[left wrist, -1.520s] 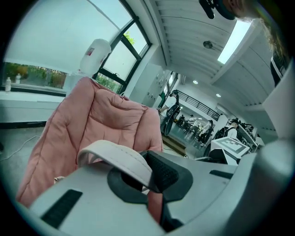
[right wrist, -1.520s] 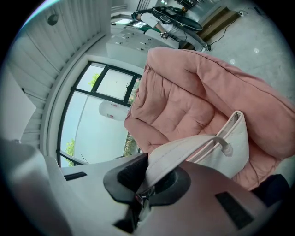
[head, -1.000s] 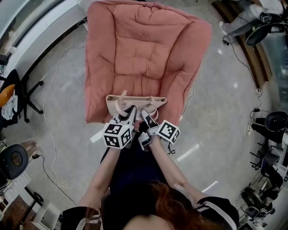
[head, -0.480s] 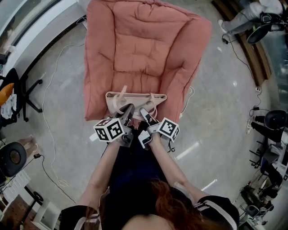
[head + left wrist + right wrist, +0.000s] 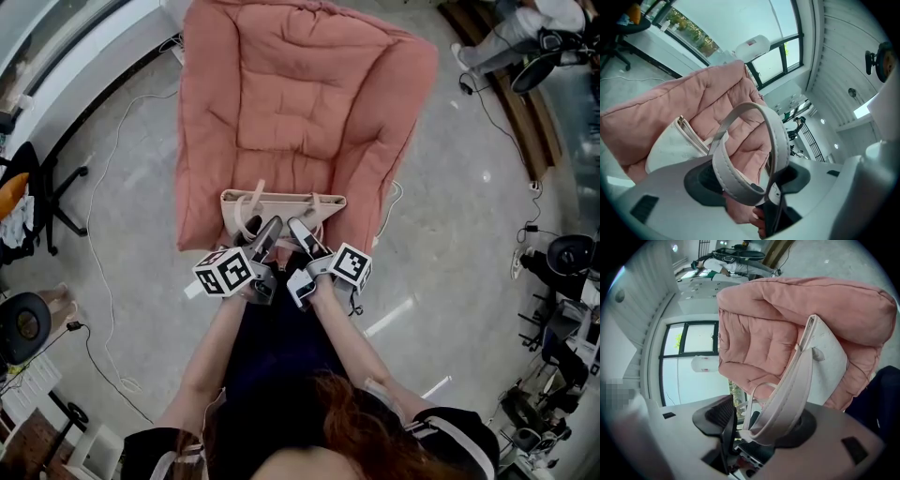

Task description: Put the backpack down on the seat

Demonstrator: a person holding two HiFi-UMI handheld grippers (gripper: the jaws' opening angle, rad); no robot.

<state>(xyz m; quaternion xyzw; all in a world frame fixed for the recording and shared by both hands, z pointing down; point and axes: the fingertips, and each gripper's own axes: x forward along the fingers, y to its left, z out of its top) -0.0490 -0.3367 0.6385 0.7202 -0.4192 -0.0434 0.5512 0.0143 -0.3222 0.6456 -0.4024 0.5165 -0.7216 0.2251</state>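
A beige backpack (image 5: 281, 201) stands upright at the front edge of the pink cushioned chair's seat (image 5: 286, 112). My left gripper (image 5: 266, 230) and right gripper (image 5: 299, 230) hover just in front of it, side by side. In the left gripper view the backpack (image 5: 670, 145) rests against the pink cushion, and its pale strap (image 5: 776, 136) loops loosely through my left gripper (image 5: 747, 178), whose jaws are opening. In the right gripper view the other strap (image 5: 792, 394) runs from the backpack (image 5: 825, 366) through my right gripper (image 5: 759, 420), whose jaws are also opening; the strap lies slack against one pad.
A black office chair (image 5: 47, 187) and a round stool (image 5: 26, 328) stand at the left, with cables (image 5: 98, 244) trailing over the grey floor. Dark equipment (image 5: 562, 258) crowds the right edge. A person (image 5: 506, 42) is at the top right.
Both grippers' jaws have parted around the straps. The left gripper has turned and drawn a little back to the left. The backpack stays at the seat's front edge.
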